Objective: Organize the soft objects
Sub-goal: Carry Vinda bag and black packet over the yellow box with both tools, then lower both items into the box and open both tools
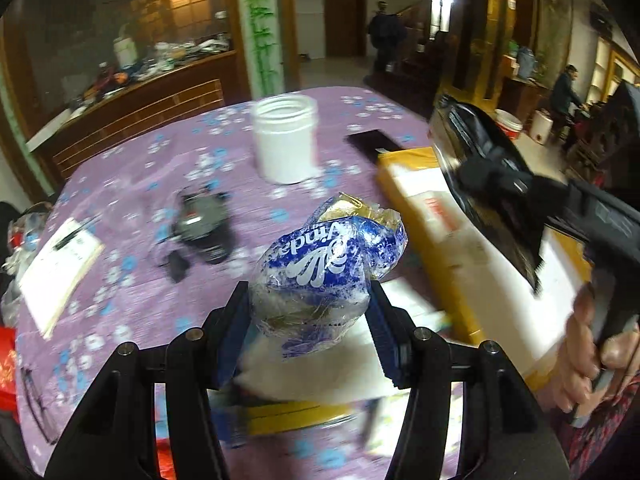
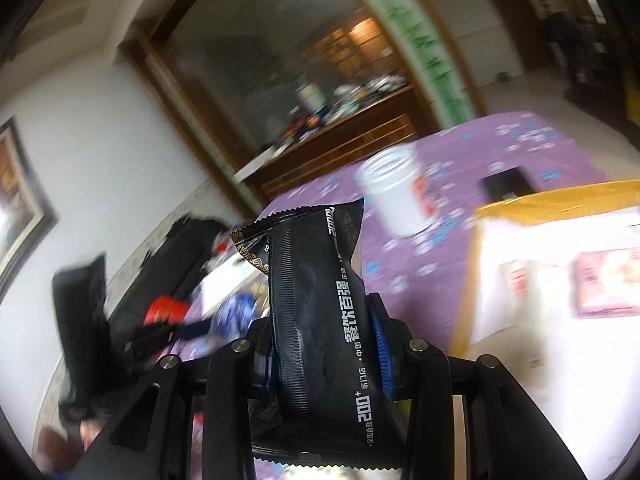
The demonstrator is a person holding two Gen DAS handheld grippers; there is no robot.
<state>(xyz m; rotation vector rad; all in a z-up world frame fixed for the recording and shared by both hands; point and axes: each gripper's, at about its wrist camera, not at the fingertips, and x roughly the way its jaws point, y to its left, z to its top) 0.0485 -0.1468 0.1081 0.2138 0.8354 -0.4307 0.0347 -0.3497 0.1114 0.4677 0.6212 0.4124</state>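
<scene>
My left gripper (image 1: 310, 300) is shut on a blue and clear tissue pack (image 1: 320, 264) with white lettering, held above the purple flowered tablecloth (image 1: 132, 184). My right gripper (image 2: 320, 320) is shut on a black snack packet (image 2: 316, 312) with white characters and serrated ends. That same packet (image 1: 492, 200) and the right gripper show in the left wrist view at the right, with a hand (image 1: 588, 344) on the handle. The left gripper with the blue pack (image 2: 236, 308) appears blurred at the lower left of the right wrist view.
An open white plastic jar (image 1: 286, 140) stands mid-table. A yellow-edged box (image 1: 448, 240) with a white top lies at the right. A dark phone (image 1: 372, 142), a small black device (image 1: 204, 224) and a notepad (image 1: 56, 268) also lie on the cloth. People stand in the background.
</scene>
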